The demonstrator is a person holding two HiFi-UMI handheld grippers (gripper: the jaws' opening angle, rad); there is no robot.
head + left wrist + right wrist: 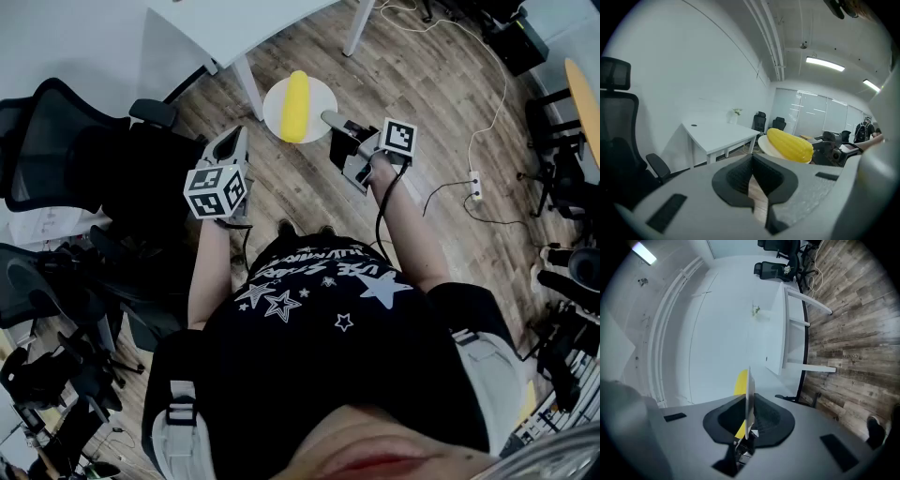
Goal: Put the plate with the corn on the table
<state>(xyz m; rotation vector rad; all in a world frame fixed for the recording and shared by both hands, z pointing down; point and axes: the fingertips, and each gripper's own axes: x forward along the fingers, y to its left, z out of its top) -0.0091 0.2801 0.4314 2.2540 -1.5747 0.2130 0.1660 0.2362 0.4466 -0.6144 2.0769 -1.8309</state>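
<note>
the right gripper (749, 401) has its jaws clenched on the rim of the plate (750, 385), which stands edge-on between them in the right gripper view, with the corn (740, 380) showing yellow on the plate's left face. in the head view that gripper grips the white plate by its right edge and carries it in the air above the wooden floor (422, 84), the corn lying lengthwise across the middle of it. the left gripper (752, 161) has its jaws closed together with nothing between them and hangs to the left of the plate, apart from it. the white table (244, 28) stands just beyond the plate, and black chairs (56, 141) crowd the left side
</note>
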